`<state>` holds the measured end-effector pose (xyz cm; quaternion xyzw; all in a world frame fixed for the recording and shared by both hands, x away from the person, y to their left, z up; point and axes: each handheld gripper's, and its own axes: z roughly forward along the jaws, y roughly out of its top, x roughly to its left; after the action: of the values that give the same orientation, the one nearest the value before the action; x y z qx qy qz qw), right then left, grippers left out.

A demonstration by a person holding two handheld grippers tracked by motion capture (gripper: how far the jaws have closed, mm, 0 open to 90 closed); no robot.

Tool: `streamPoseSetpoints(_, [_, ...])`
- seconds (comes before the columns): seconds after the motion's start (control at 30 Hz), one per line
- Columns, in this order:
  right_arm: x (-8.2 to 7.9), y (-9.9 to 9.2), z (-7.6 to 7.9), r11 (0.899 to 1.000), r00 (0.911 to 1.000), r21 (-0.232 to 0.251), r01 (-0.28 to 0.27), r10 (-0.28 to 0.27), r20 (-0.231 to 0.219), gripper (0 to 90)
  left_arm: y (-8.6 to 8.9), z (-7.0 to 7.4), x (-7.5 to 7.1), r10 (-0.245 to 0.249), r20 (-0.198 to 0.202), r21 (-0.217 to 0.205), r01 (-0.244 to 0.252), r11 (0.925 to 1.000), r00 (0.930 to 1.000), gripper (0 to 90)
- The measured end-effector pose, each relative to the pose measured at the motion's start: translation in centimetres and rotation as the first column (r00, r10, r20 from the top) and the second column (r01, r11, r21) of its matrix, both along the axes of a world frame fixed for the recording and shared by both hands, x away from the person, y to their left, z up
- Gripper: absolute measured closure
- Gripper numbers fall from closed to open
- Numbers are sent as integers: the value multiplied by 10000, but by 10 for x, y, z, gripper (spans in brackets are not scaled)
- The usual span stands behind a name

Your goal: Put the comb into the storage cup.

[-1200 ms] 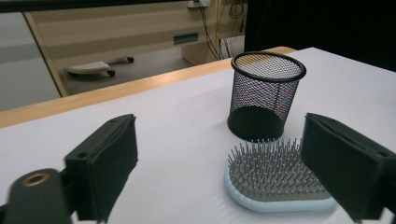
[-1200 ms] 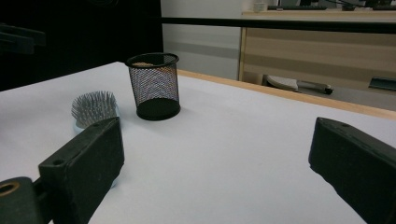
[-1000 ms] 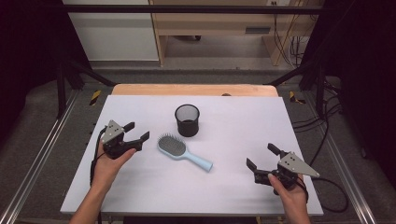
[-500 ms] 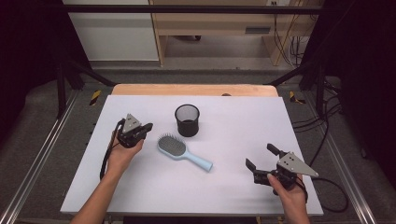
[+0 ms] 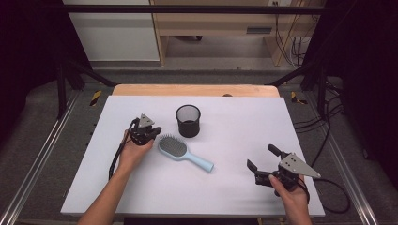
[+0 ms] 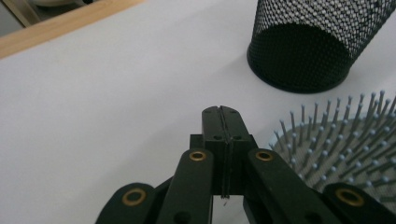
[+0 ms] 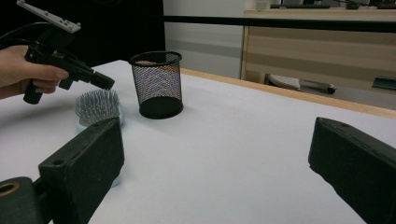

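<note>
High view — hairbrush [image 5: 184, 153] beside left hand-held gripper [image 5: 151, 133]

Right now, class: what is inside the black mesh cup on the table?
In the high view, the mesh cup shows only its dark floor, with nothing standing in it. Through the mesh, the right gripper view agrees; anything small and flat on the bottom could not be made out.

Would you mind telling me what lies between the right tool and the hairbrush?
Nothing: in the high view, only bare white table top separates the right tool from the hairbrush.
</note>
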<state>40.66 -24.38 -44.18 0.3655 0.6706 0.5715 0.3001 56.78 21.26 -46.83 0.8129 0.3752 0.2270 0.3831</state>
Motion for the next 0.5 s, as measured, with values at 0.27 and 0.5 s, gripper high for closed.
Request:
streamPoseSetpoints(0.27, [-1, 0, 0, 10000, 10000, -7, 24, -24, 13, 40, 3, -3, -8, -246, -205, 16, 246, 9997, 9995, 900])
streamPoseSetpoints(0.5, [0, 1, 0, 10000, 10000, -44, 16, -16, 13, 40, 5, -7, -12, -297, -335, -7, 297, 9996, 9990, 900])
